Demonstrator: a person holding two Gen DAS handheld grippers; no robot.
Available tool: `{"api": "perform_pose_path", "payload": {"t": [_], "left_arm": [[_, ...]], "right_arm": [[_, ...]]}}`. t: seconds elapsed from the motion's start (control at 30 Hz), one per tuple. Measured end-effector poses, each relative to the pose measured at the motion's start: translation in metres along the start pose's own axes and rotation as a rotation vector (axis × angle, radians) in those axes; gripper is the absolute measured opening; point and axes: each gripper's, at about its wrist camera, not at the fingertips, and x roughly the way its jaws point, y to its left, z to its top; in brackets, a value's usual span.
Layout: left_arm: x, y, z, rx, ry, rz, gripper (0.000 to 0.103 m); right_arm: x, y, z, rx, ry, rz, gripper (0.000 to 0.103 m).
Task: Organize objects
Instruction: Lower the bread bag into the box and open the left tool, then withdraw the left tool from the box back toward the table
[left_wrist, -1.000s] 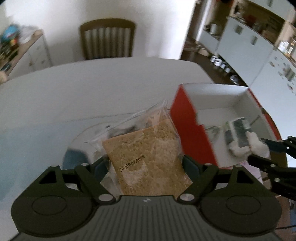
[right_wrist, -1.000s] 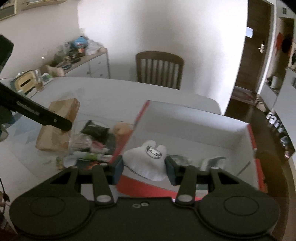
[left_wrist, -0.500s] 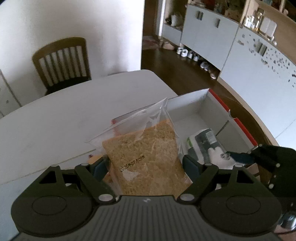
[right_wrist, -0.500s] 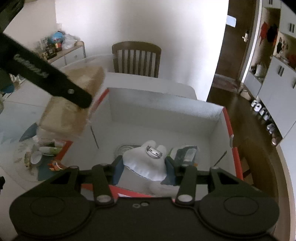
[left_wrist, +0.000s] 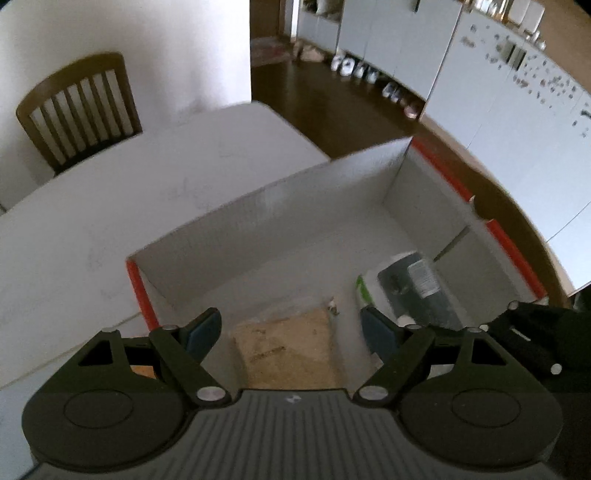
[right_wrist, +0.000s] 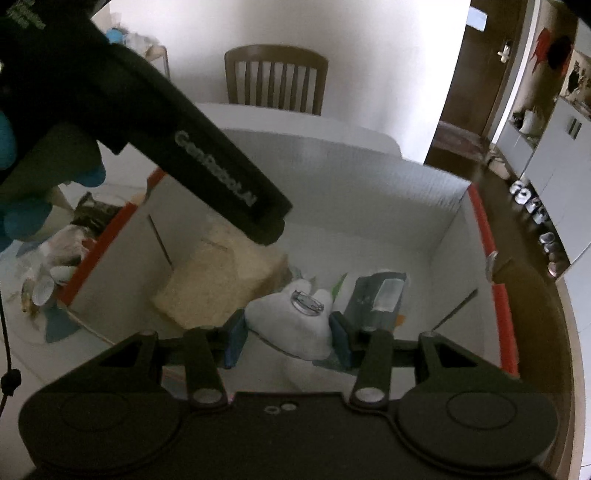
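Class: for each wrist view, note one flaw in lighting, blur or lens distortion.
Left wrist view: fisheye lens bows the white cardboard box with red edges; the tan bag of crumbs looks smeared. Right wrist view: dim foreground; the black left tongs loom large.

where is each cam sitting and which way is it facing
Left wrist: sits on the left gripper, looking steeply down into the red-edged box; its open fingers straddle the tan bag, not touching it.
Right wrist: sits on the right gripper, facing down into the box toward the chair; its fingers clamp the white plush, and a blue-gloved hand shows at left.
Shared: box, tan bag, grey packet, chair; each view shows the other gripper.
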Motion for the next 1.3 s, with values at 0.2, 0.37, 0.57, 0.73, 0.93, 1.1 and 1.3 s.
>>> {"api": "perform_pose_path", "payload": {"t": [0.2, 0.37, 0.57, 0.73, 0.93, 1.1, 1.3], "left_arm": [[0.019, 0.004, -0.007, 0.002, 0.028, 0.015, 0.083], [0.02, 0.004, -0.014, -0.001, 0.024, 0.01, 0.083], [0.006, 0.0, -0.02, -0.004, -0.016, -0.001, 0.083], [-0.013, -0.001, -0.026, -0.005, -0.059, -0.016, 0.083], [-0.041, 0.002, -0.039, 0.006, -0.105, -0.041, 0.083], [-0.068, 0.007, -0.054, -0.002, -0.154, -0.058, 0.083], [-0.103, 0.023, -0.078, -0.019, -0.214, -0.102, 0.084]], "right_arm": [[0.012, -0.01, -0.003, 0.052, 0.028, 0.002, 0.05], [0.004, -0.014, -0.002, 0.062, 0.005, 0.033, 0.064], [-0.02, -0.008, 0.0, 0.044, -0.043, 0.034, 0.064], [-0.036, -0.006, -0.001, 0.044, -0.08, 0.034, 0.064], [-0.054, 0.0, -0.003, 0.049, -0.102, 0.033, 0.064], [-0.07, 0.005, -0.002, 0.079, -0.124, 0.039, 0.064], [-0.09, 0.018, -0.001, 0.115, -0.16, 0.056, 0.064]]}}
